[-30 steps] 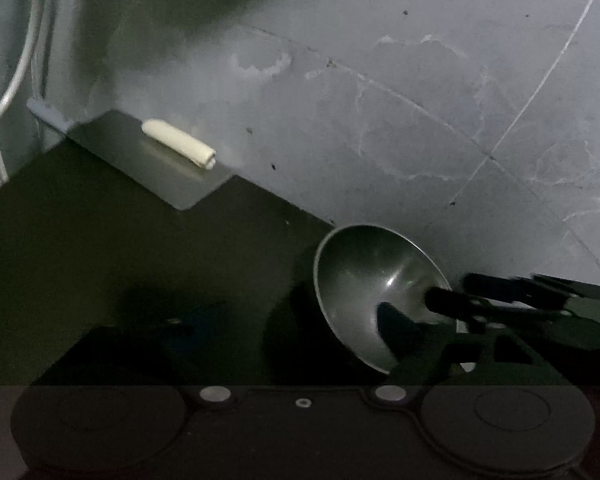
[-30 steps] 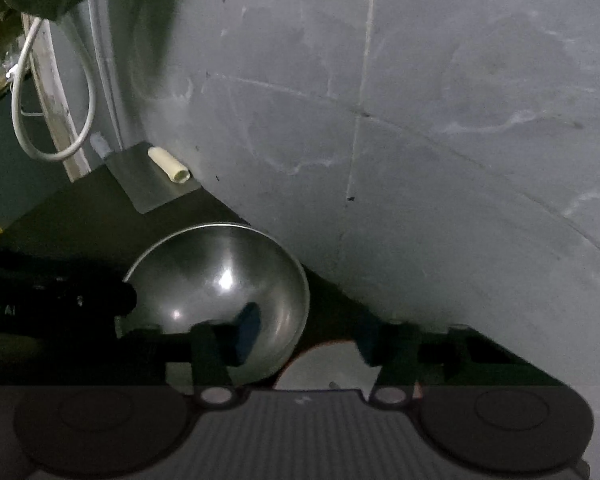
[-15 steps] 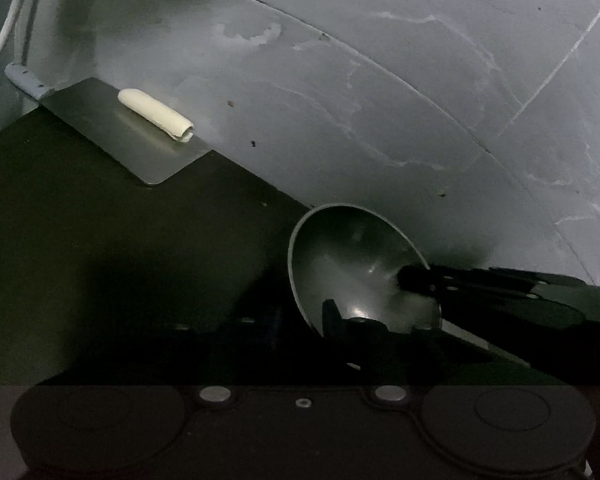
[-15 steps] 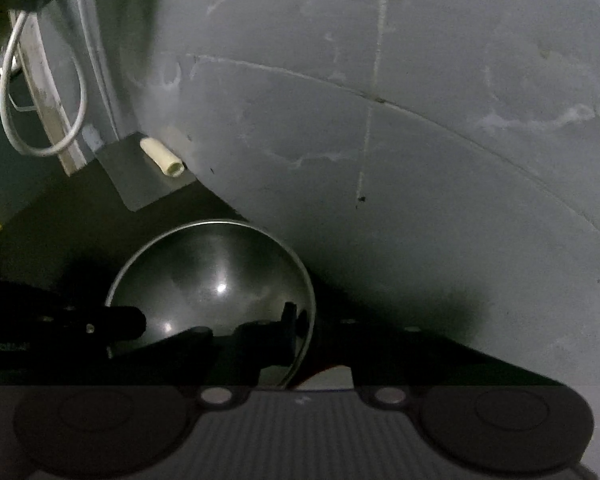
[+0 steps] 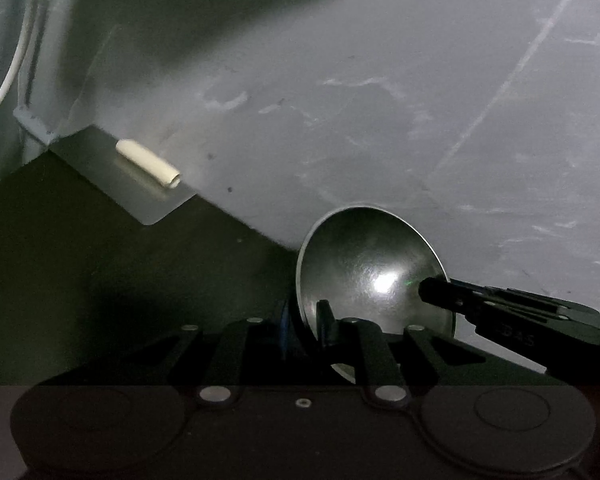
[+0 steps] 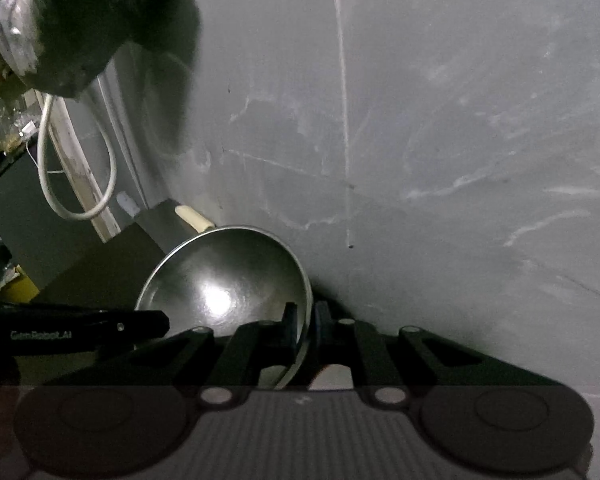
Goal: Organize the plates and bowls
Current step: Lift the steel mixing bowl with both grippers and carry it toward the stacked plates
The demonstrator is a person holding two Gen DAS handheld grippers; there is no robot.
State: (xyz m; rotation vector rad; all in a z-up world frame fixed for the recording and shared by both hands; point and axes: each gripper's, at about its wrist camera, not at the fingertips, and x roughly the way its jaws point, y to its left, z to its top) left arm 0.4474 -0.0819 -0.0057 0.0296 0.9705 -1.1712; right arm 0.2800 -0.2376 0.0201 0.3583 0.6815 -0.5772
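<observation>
— Start at the fingers: what are they doing?

— The right gripper (image 6: 305, 326) has its fingers clamped on the rim of the steel bowl (image 6: 224, 276), one pad inside and one outside the wall. The left gripper (image 5: 306, 322) pinches the opposite side of the rim, and its fingers are closing the last bit onto the metal.

— Why both grippers on one bowl?

— My guess is balance. A thin rim pinched from one side would let the bowl swing; held on both edges it sits steady, tipped with its hollow facing the cameras. It seems to be off the dark surface (image 5: 100, 280), close to the grey wall (image 5: 420, 120), above something pale that shows only as a sliver below it.

— Any writing?

— On the left gripper's arm, seen from the right, white letters read something like "GenRobot.AI". The right gripper's arm carries faint characters, too dim to read.

— And further out?

— A small cream tube (image 5: 148, 164) lies on a metal sheet (image 5: 112, 176) by the wall, well apart, and a white cable (image 6: 76, 184) loops beyond.
</observation>
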